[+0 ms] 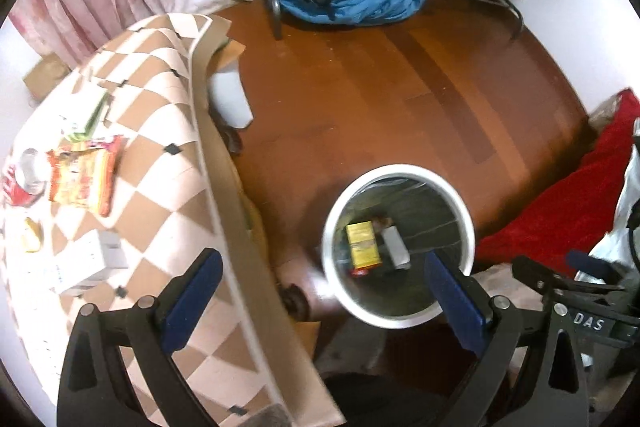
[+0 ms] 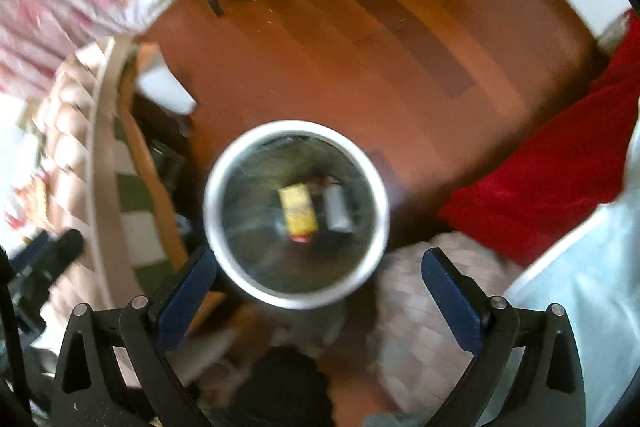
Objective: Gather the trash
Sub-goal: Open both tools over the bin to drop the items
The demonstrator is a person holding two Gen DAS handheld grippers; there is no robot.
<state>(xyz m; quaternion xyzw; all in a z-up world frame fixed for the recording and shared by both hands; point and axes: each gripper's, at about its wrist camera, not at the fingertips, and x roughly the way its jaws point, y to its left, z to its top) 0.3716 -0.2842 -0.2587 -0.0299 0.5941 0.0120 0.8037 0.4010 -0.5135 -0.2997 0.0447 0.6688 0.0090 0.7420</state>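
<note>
Left gripper point(image 1: 324, 295) fingers spread wide, holding nothing, hovering between bench point(image 1: 168, 183) edge and bin point(image 1: 400, 247). Right gripper point(image 2: 320, 287) likewise wide open and empty, poised almost straight above bin point(image 2: 296, 213), probably for a drop or just past one. Inside bin: yellow box point(image 1: 362, 243) and grey box point(image 1: 396, 247) lying side by side on the bottom. Left of bin, on bench: orange snack packet point(image 1: 84, 175), red-and-white can point(image 1: 24, 179), white box point(image 1: 92, 263), small yellow wrapper point(image 1: 32, 235), likely the trash not yet collected. Bin set on floor just beside bench, presumably for short carries. Right view blurred.
</note>
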